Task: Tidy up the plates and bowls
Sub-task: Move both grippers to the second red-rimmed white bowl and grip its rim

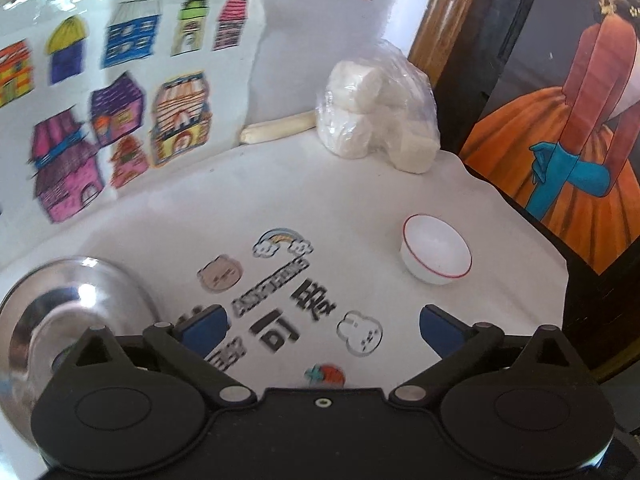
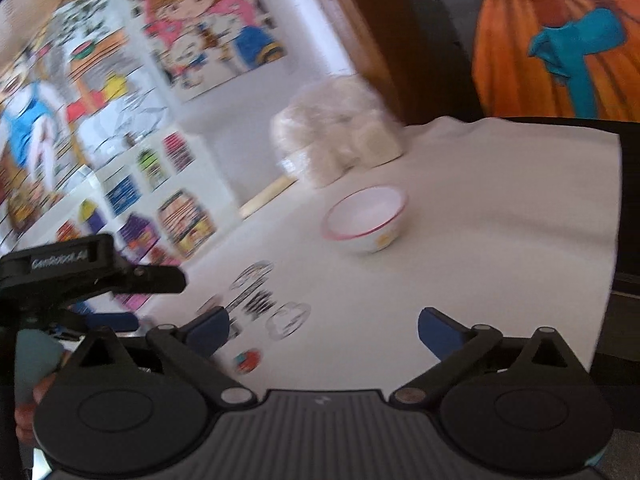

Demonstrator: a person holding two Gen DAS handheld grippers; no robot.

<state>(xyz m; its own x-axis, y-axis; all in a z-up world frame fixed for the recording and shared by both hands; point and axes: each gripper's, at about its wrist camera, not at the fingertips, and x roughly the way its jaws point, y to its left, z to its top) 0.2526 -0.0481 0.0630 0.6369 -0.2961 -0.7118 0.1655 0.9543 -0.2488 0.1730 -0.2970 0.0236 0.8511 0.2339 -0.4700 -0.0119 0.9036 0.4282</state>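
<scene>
Both tongs stand apart, empty — the left gripper (image 1: 320,326) and right gripper (image 2: 324,326). The right gripper should straddle the far rim of the small white red-rimmed bowl (image 2: 365,216), squarely, before clamping — avoiding a tip.

A bowl (image 1: 436,254) is set upright on the table (image 1: 360,184), toward its right side in the left wrist view. Behind the bowl, near the table's far edge, a bag of rolls (image 1: 376,112) is placed, and a stick (image 1: 278,128) is laid just to the left of the bag, touching it. Left of these, a sheet of drawings (image 1: 120,92) is propped against the wall. Stickers (image 1: 280,304) are spread on the table between the bowl and a metal bowl (image 1: 76,316), which is seen at the near left, mouth facing sideways. A framed picture (image 1: 560,120) is stood to the right of the table.
</scene>
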